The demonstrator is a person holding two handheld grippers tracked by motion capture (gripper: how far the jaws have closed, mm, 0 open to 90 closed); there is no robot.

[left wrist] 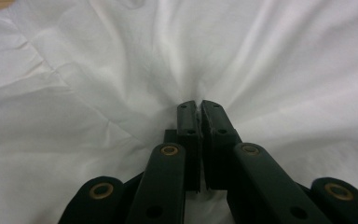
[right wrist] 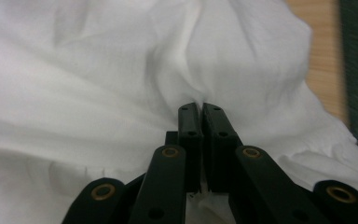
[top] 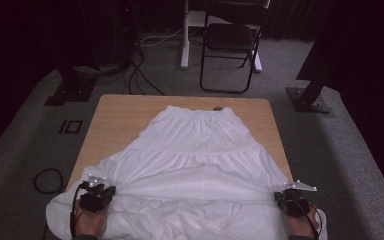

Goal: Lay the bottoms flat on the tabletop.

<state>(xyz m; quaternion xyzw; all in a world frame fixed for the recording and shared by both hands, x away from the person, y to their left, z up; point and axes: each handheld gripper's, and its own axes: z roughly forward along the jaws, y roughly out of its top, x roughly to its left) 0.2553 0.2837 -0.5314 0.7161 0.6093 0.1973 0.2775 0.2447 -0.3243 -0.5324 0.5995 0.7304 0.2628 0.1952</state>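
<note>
- We're pinching the white tiered cotton skirt [top: 195,150], lying spread on the wooden tabletop [top: 115,112], with left tongs [top: 101,192] and right tongs [top: 285,196] both clenched on its hem.
- We're risking thin fabric slipping out, or folding crooked if one side's lagging.

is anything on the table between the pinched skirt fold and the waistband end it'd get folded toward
Nothing visible. Both the left gripper and right gripper are shut on the white skirt, and only smooth cloth lies ahead up to the waistband.
</note>
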